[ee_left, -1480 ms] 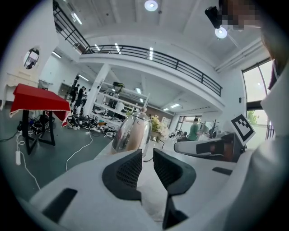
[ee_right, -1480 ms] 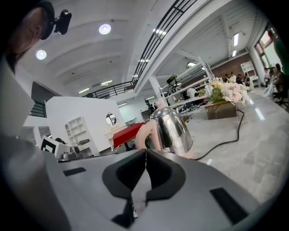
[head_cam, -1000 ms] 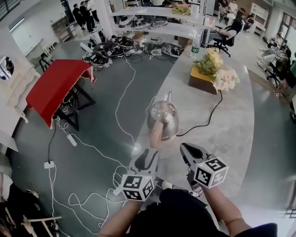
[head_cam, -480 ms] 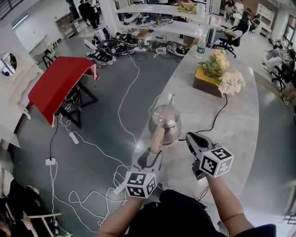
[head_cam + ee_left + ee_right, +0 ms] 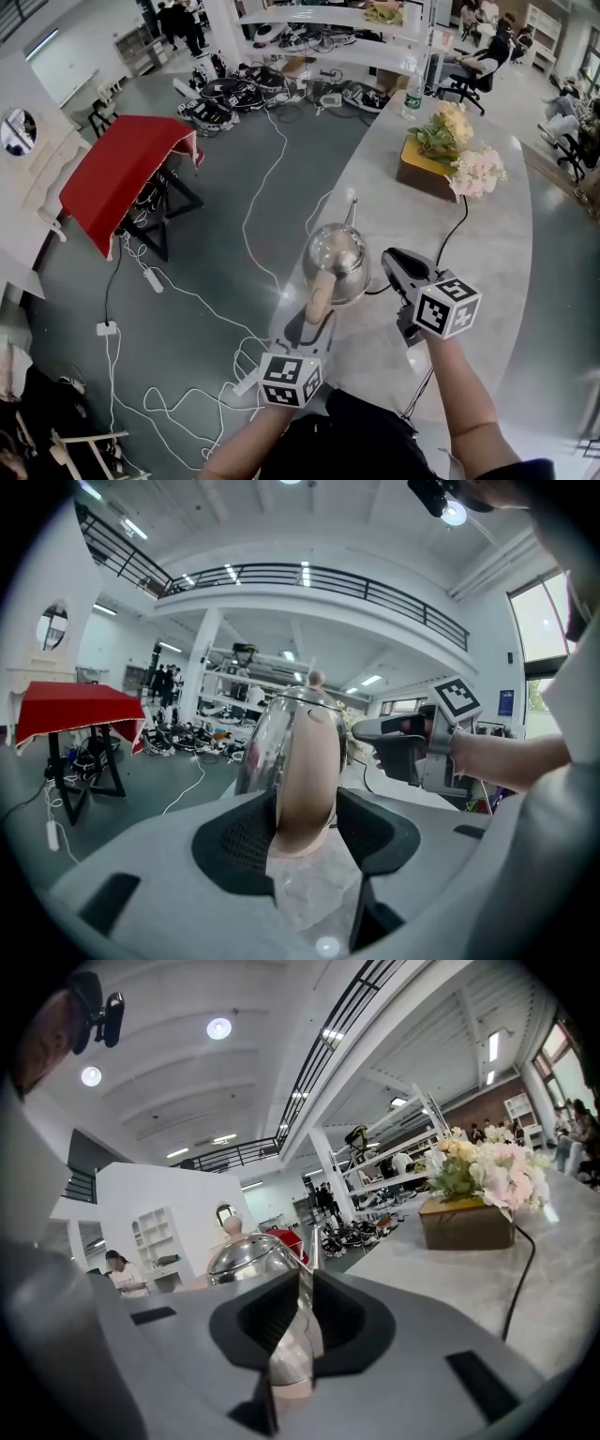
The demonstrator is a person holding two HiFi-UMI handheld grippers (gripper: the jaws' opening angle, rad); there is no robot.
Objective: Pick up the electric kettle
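Note:
A shiny steel electric kettle [image 5: 336,251] with a thin spout and a tan handle [image 5: 319,292] stands near the left edge of the pale counter [image 5: 487,244]. My left gripper [image 5: 317,321] is open and its jaws have just been opening. The tan handle [image 5: 307,771] stands upright between them, with a small gap showing at the right pad [image 5: 366,822]. The kettle body [image 5: 267,742] rises just behind. My right gripper [image 5: 394,259] is shut and empty, just to the right of the kettle. The right gripper [image 5: 302,1312] view shows the kettle [image 5: 246,1255] ahead and to its left.
A box of flowers [image 5: 441,155] stands farther back on the counter, and a black cord [image 5: 452,246] runs from it toward the kettle. A water bottle [image 5: 410,94] is at the far end. The floor left of the counter has a red-draped table [image 5: 127,173] and white cables [image 5: 187,300].
My left gripper has moved forward and its jaws have widened, so the kettle handle now sits between them. My right gripper has moved forward alongside the kettle.

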